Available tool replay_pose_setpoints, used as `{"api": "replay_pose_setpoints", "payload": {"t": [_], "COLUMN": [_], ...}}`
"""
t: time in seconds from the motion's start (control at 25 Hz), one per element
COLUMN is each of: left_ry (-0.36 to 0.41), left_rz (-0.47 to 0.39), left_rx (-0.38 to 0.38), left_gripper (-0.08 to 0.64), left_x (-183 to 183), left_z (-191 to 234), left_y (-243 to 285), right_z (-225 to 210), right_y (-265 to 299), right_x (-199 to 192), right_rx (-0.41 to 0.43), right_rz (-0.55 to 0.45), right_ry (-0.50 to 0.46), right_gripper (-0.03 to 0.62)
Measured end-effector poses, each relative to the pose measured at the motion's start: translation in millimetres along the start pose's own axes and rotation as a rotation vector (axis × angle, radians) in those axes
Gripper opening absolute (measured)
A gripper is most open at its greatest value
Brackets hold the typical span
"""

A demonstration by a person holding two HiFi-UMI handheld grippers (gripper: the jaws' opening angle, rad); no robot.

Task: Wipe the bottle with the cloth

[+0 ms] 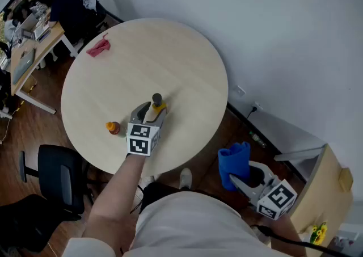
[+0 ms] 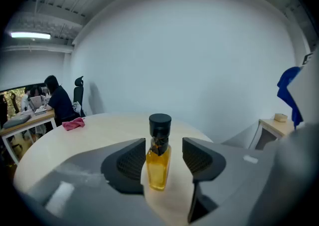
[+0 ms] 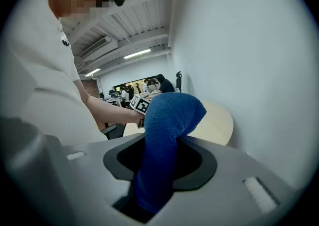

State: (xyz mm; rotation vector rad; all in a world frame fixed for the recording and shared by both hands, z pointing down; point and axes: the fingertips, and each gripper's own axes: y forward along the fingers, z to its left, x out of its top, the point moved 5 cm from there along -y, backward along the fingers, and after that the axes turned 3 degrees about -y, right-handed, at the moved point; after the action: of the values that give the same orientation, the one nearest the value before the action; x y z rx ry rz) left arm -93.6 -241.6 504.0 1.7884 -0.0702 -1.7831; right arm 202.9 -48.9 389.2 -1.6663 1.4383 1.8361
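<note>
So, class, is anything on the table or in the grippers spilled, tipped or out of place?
Nothing stands out. The bottle stands upright between the left gripper's open jaws, the blue cloth is clamped in the right gripper, and a pink cloth lies crumpled near the table's far edge.

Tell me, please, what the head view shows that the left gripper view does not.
Only the head view: a small orange object on the table and a black chair by its near edge. Only the left gripper view: the left gripper with fingers apart, flanking the yellow bottle, and a ceiling light. Both: that bottle, the pink cloth, the blue cloth.
</note>
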Motion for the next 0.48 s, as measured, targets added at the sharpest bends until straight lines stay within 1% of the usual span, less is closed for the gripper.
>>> {"api": "replay_pose_setpoints", "payload": {"t": [0.16, 0.2, 0.28, 0.48], "left_ry": [0.021, 0.021, 0.02, 0.037], "left_rz": [0.0, -0.001, -0.01, 0.004], "left_rx": [-0.008, -0.01, -0.017, -0.069], "left_gripper": [0.244, 0.232, 0.165, 0.153], "left_x": [3.1, 3.2, 4.0, 7.5], "left_z": [6.4, 8.2, 10.8, 12.1], "left_y": [25.5, 30.0, 35.2, 34.3], "right_z": [-8.4, -9.9, -12.2, -10.6], "right_y": [1.8, 3.7, 8.7, 36.2], "right_x": [3.4, 4.6, 8.0, 23.9], "right_rx": [-0.038, -0.043, -0.051, -0.047], "right_rz": [0.005, 0.007, 0.014, 0.019], "right_ry": [0.006, 0.006, 0.009, -0.006], "right_gripper": [0.158, 0.158, 0.158, 0.158]}}
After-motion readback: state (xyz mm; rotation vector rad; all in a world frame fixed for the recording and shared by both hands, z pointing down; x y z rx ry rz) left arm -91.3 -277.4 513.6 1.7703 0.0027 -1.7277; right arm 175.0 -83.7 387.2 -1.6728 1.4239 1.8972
